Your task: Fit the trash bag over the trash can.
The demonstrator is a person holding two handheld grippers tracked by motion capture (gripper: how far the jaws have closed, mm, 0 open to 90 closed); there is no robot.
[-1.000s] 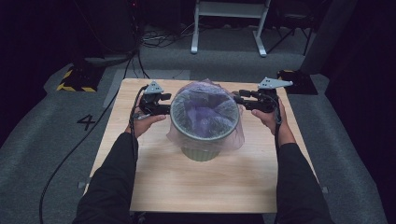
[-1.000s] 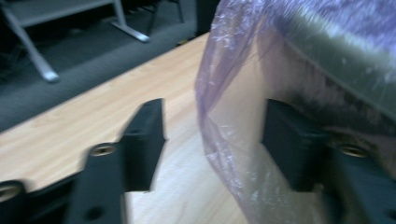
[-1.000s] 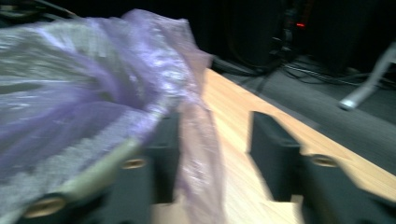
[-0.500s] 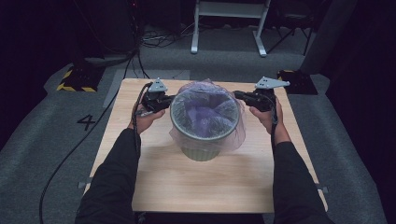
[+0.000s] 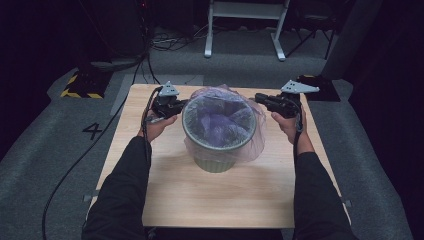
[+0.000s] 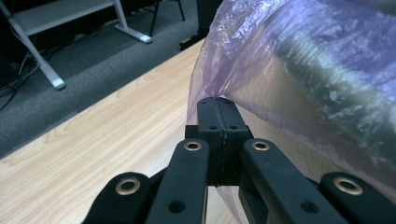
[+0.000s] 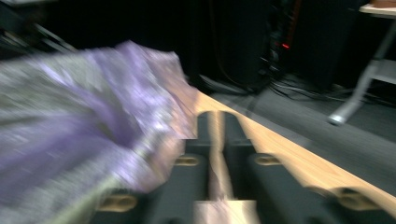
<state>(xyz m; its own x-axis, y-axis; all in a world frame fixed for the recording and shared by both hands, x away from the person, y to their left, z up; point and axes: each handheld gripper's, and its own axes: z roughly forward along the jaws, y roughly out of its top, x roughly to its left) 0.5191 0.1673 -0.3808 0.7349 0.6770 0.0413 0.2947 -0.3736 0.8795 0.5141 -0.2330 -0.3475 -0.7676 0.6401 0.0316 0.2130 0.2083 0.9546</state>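
A green bin (image 5: 215, 162) stands mid-table, lined with a thin purple plastic bag (image 5: 220, 120) whose edge is folded out over the rim. My left gripper (image 5: 182, 106) is at the bin's left side. In the left gripper view it (image 6: 217, 109) is shut, with the bag's edge (image 6: 243, 70) pinched at its tips. My right gripper (image 5: 257, 97) is at the bin's right side. Its jaws have just been opening. In the blurred right gripper view it (image 7: 215, 121) shows a narrow gap with only table behind it, and the bag (image 7: 93, 107) lies beside and over its left jaw.
The wooden table (image 5: 200, 200) has bare board in front of the bin and along both sides. Grey floor surrounds it, with a white metal stand (image 5: 245, 30) behind and a cable (image 5: 90, 160) trailing off the left edge.
The left gripper has edged slightly toward the bin. The right hand and the bin stay where they were.
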